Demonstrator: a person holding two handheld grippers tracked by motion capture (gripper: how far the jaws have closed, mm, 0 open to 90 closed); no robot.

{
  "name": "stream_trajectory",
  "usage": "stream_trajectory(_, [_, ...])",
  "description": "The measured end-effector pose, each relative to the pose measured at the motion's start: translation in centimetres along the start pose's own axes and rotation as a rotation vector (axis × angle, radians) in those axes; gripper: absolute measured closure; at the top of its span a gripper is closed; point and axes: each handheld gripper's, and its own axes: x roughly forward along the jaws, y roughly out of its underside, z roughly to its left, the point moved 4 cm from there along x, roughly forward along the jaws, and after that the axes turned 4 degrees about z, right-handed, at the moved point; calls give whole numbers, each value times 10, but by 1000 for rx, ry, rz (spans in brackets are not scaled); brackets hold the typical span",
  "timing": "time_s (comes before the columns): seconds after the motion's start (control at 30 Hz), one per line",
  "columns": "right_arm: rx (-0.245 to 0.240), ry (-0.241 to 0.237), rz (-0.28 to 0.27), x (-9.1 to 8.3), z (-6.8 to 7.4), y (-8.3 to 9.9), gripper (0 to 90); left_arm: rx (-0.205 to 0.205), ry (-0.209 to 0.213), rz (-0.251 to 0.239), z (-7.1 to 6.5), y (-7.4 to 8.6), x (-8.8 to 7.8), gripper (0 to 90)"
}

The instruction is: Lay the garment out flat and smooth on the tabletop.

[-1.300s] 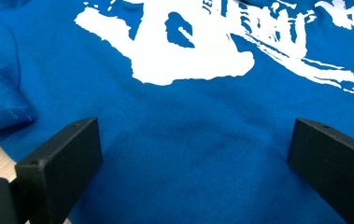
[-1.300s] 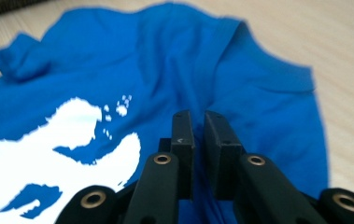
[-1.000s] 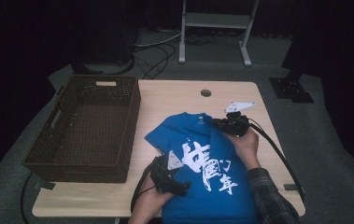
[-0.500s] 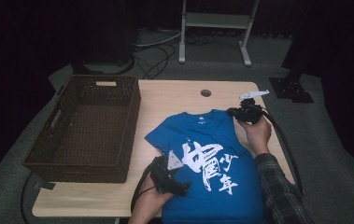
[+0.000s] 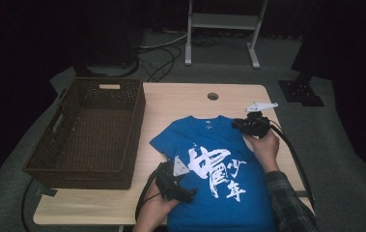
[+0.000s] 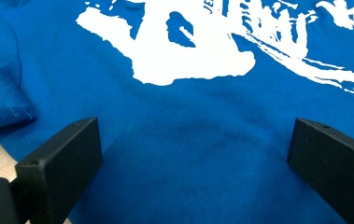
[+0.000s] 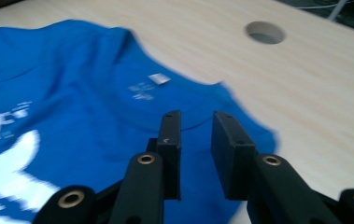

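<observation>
A blue T-shirt with a white print lies flat on the wooden table, collar toward the far side. My left gripper rests over the shirt's near left part, its jaws wide open above the cloth below the print. My right gripper sits at the shirt's right shoulder, beside the collar label. Its jaws have just been opening and stand a narrow gap apart, with no cloth pinched between them.
A dark wicker basket takes up the table's left side. A round cable hole is near the far edge, also seen as the hole beyond the shirt. A metal stand and cables lie on the floor behind.
My right gripper has shifted a little toward the table's right side at the shirt's shoulder, and its jaws have parted slightly. The left gripper has stayed put.
</observation>
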Motion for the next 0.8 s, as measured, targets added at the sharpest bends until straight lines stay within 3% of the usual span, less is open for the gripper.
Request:
stream_trajectory(0.17, [-29, -58, 16, 4, 35, 12, 732, -2, 0, -1, 0, 0, 0, 24])
stream_trajectory(0.27, [-57, -76, 46, 13, 47, 18, 732, -3, 0, -1, 0, 0, 0, 24])
stream_trajectory(0.43, [-40, -84, 90, 28, 48, 26, 748, -2, 2, -2, 0, 0, 0, 24])
stream_trajectory(0.57, [-54, -56, 87, 28, 46, 26, 865, -2, 2, -2, 0, 0, 0, 24])
stream_trajectory(0.8, [-72, 1, 69, 24, 42, 26, 880, -2, 2, -2, 0, 0, 0, 24])
